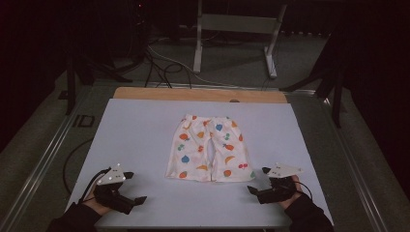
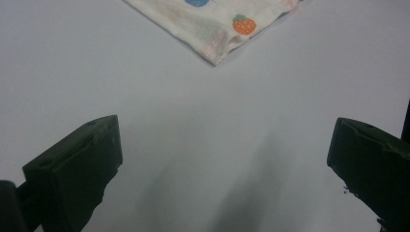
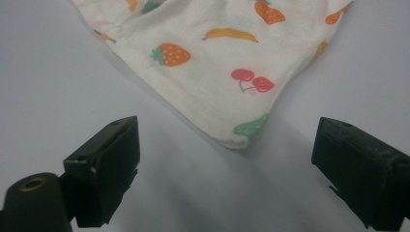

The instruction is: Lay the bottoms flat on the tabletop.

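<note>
A pair of small cream shorts printed with coloured fruit lies flat in the middle of the white table top, waistband away from me. My left gripper rests open near the front left, short of the shorts' left hem corner. To the front right, my right gripper is open too, its jaws wide apart just before the right hem corner. Neither gripper touches the cloth.
A wooden strip runs along the table's far edge. Beyond it stand a pale metal frame and dark cables on the floor. Metal rails border the table on both sides.
</note>
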A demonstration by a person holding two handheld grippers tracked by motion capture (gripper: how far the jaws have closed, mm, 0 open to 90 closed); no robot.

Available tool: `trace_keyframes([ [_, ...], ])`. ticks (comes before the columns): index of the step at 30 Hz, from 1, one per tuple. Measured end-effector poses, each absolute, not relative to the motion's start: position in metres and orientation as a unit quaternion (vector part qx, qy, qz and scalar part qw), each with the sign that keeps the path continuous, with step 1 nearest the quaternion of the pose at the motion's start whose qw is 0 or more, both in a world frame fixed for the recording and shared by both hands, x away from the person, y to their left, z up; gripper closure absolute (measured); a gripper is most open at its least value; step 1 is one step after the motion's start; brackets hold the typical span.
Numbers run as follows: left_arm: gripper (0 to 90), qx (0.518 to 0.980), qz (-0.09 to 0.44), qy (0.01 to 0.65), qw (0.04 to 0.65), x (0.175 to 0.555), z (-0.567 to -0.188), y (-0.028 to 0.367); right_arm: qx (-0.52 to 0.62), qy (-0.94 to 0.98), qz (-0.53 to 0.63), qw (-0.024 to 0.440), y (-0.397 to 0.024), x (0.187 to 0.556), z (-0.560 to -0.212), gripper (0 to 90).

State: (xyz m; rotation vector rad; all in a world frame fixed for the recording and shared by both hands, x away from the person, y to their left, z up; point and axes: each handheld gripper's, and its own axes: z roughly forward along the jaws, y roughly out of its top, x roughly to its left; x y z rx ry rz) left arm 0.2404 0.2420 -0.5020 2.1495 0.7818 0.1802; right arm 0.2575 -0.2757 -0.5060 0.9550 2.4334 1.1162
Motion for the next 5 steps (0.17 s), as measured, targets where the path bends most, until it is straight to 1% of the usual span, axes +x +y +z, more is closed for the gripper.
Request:
trace_keyframes([
  [5,0.2,0.850,0.073,0.311,0.419,0.2407,-0.5013,0.2418,0.330,0.849,0.383,0.152,-0.2756,0.2574,-0.5066,10.1],
])
